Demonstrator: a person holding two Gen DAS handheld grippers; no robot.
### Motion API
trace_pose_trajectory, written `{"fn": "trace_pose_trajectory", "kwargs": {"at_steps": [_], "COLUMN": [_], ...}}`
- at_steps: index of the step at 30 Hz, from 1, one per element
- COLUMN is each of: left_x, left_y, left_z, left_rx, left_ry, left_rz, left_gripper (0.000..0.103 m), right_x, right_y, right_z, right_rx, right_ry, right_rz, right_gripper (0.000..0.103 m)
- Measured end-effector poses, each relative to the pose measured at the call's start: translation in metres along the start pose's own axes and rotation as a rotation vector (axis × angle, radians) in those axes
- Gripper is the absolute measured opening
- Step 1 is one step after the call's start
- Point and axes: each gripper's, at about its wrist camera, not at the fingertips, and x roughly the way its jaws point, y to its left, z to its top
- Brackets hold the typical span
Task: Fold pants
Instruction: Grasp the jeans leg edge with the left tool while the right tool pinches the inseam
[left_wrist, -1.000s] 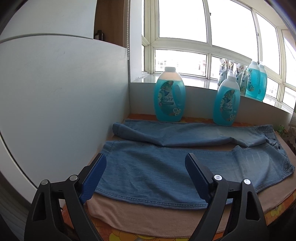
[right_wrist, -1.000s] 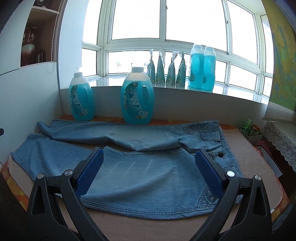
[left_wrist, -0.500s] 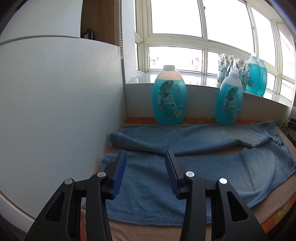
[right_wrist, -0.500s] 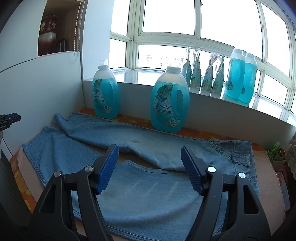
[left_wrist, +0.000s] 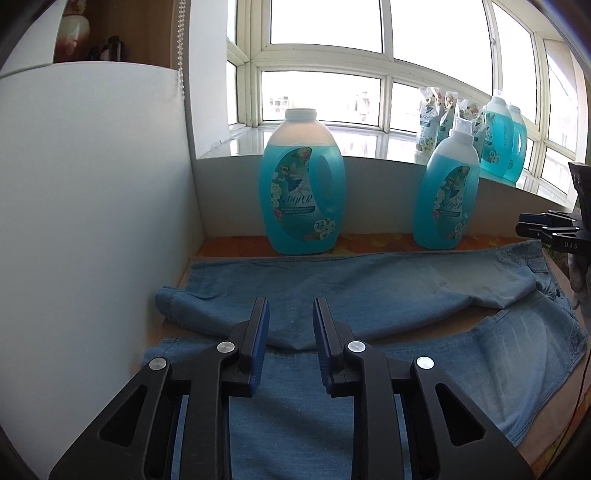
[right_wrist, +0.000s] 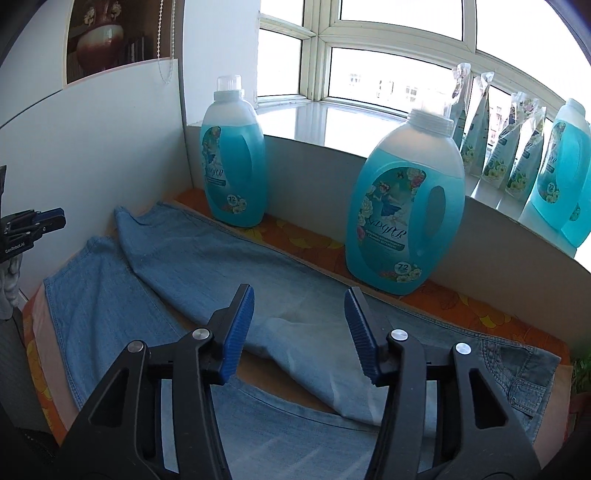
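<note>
A pair of blue denim pants lies spread flat on the worktop, legs parted, below a bay window. The left hand-held gripper hovers over the far leg near its hem, jaws closing with nothing yet between them; the right hand-held gripper hangs over the same leg, also closing on air. Two blue detergent bottles stand at twelve o'clock behind the pants.

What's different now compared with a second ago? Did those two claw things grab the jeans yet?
Not yet. Both grippers moved in over the jeans toward the far leg, their jaws closing from wide: the left gripper nearly shut, the right gripper about half. No cloth is pinched. The jeans and bottles stayed put.
</note>
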Motion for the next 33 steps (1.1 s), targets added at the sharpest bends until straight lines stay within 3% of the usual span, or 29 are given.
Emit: {"fn": "trace_pose_trajectory", "kwargs": {"at_steps": [7,13,17,28,33], "left_x": [0.056,0.108,0.135,0.186,0.2], "left_y": [0.003,0.008,0.01,0.019,0.025], "left_z": [0.01,0.009,0.006,-0.006,-0.009], "left_rx": [-0.019,-0.032,-0.028,-0.023,-0.027], "left_ry": [0.085,0.163,0.213,0.324,0.347], "left_rz": [-0.01,0.011,0.027,0.068,0.086], "left_gripper": [0.016,0.016,0.014,0.014,0.014], "right_x": [0.083,0.16,0.202,0.262,0.267], "right_y": [0.004,0.024,0.025,0.012,0.007], "right_z": [0.023,0.021,0.019,0.015,0.013], "right_rx": [-0.092,-0.217,-0.233,-0.232,-0.21], "right_ry": [0.089,0.175,0.221,0.286,0.282], "right_rz": [0.05,0.092,0.125,0.149,0.194], "right_gripper": [0.046,0.046,0.046,0.046,0.045]}}
